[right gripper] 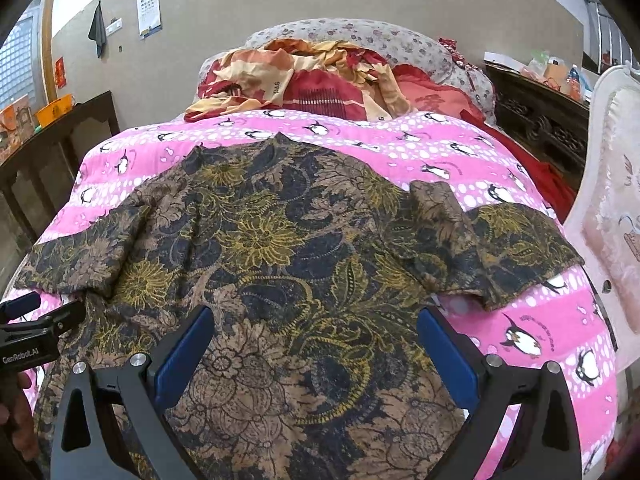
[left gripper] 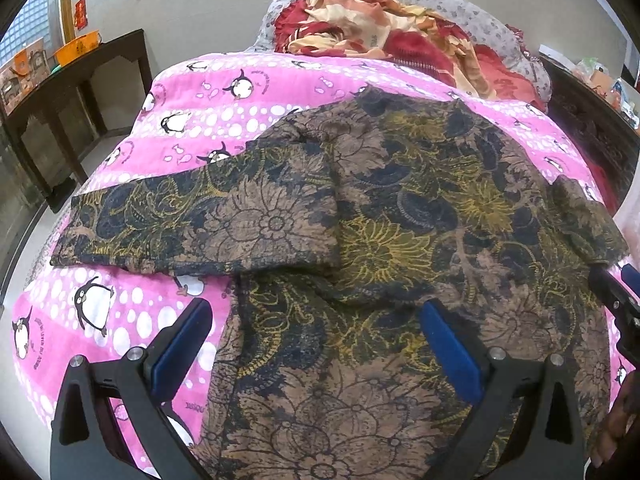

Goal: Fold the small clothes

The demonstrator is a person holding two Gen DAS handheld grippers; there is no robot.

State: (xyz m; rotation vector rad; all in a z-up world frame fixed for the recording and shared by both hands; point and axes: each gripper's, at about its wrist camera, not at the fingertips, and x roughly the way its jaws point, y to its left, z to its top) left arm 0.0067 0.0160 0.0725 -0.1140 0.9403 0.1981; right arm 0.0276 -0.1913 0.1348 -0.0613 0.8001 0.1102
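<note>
A brown, navy and yellow floral short-sleeved shirt (left gripper: pixel 400 208) lies spread flat on a pink penguin-print bedcover (left gripper: pixel 224 104). Its left sleeve (left gripper: pixel 168 224) stretches out to the left. In the right wrist view the shirt (right gripper: pixel 280 248) fills the middle and its right sleeve (right gripper: pixel 500 248) lies out to the right. My left gripper (left gripper: pixel 316 312) is open and empty above the shirt's lower left part. My right gripper (right gripper: pixel 316 316) is open and empty above the shirt's lower middle. The left gripper also shows at the left edge of the right wrist view (right gripper: pixel 32 320).
A heap of red and cream bedding (right gripper: pixel 312 80) and a floral pillow (right gripper: pixel 400 40) lie at the bed's far end. A dark wooden table (left gripper: pixel 80 80) stands left of the bed. A carved dark cabinet (right gripper: pixel 540 112) and a pale padded chair (right gripper: pixel 612 220) stand to the right.
</note>
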